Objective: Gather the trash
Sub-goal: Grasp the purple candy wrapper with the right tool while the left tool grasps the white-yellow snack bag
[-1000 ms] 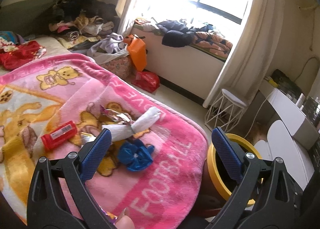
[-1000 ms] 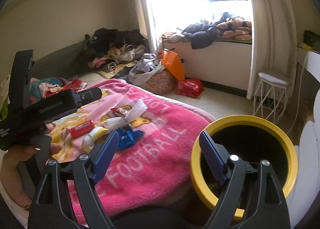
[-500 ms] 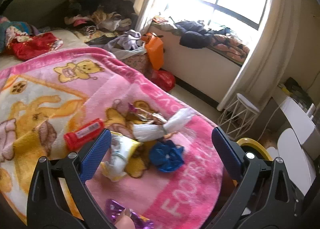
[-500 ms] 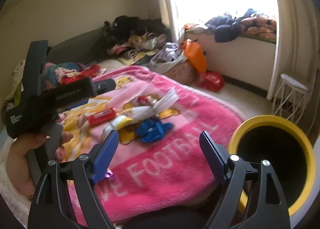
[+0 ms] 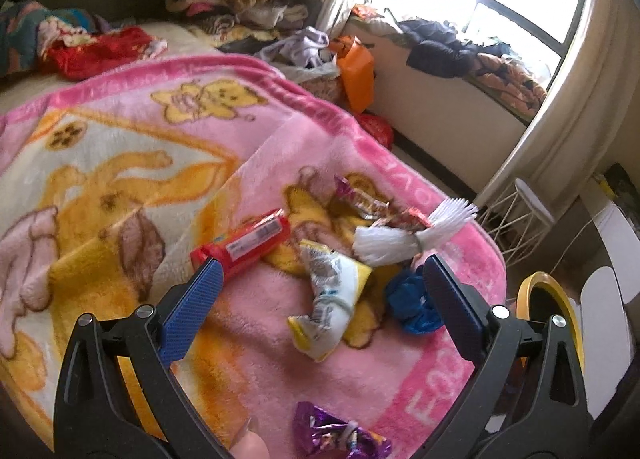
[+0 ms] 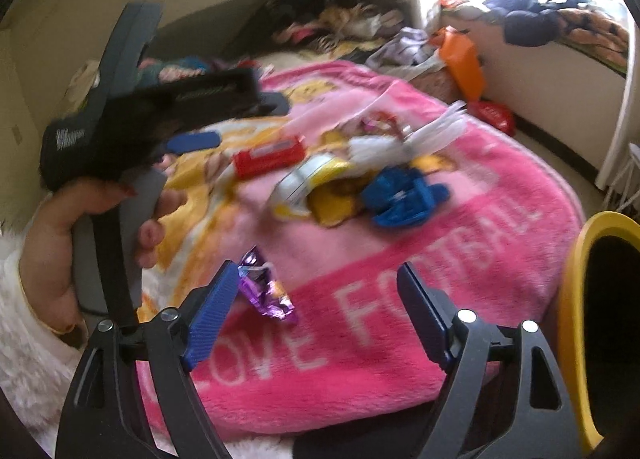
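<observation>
Left claw [image 5: 320, 299] spread above yellow-white wrapper [image 5: 334, 299] on pink blanket [image 5: 256, 323]. Right claw [image 6: 316, 311] spread, empty, beside purple wrapper [image 6: 266, 293].

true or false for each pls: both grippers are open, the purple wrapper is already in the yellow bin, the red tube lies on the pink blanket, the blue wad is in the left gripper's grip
1. Both grippers are open. True: the left gripper and the right gripper each hold nothing.
2. The purple wrapper is in the yellow bin. False: it lies on the pink blanket.
3. The red tube lies on the blanket. True.
4. The left gripper grips the blue wad. False: it rests free on the blanket.
</observation>
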### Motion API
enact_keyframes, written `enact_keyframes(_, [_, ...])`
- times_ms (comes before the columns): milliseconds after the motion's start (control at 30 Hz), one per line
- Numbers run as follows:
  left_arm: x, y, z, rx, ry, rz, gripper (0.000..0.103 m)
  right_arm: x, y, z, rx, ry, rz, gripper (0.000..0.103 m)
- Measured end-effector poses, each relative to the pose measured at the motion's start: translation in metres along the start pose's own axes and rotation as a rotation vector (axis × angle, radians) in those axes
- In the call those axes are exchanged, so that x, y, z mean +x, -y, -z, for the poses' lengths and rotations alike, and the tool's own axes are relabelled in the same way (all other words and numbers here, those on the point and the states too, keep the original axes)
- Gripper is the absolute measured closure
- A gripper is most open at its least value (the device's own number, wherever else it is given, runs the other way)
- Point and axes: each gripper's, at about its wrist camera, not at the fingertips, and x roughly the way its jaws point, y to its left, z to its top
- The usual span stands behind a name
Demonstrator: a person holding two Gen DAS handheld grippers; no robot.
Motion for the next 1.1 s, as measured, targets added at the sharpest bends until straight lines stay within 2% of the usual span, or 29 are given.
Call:
enact_keyframes(167, [0.012,-0.005,0.006,-0.003,-0.054,0.015,0.011,0.024,-0.013,0.001,-0.04,-0.074,-0.046,0.03])
enact_keyframes(400, [0.028,-0.005,0.014,-0.001,-0.117,0.051,0.023,0.048,-0.02,0.001,-0.065,-0.157,-0.094,0.04])
enact_keyframes(533, [0.046,-0.001,0.019,0.013,-0.188,0.065,0.027,0.063,-0.024,0.001,-0.07,-0.204,-0.12,0.055])
enact_keyframes(633, [0.054,-0.001,0.021,0.013,-0.21,0.07,0.031,0.07,-0.023,0.002,-0.065,-0.228,-0.126,0.072])
enact_keyframes(733, [0.061,0.0,0.022,0.019,-0.221,0.062,0.036,0.068,-0.02,0.004,-0.057,-0.231,-0.125,0.082])
enact_keyframes(933, [0.069,0.002,0.022,0.017,-0.232,0.06,0.048,0.058,-0.007,0.007,-0.011,-0.216,-0.114,0.084])
enact_keyframes(1100, [0.071,0.002,0.024,0.017,-0.242,0.057,0.064,0.049,0.0,0.01,0.034,-0.192,-0.092,0.085])
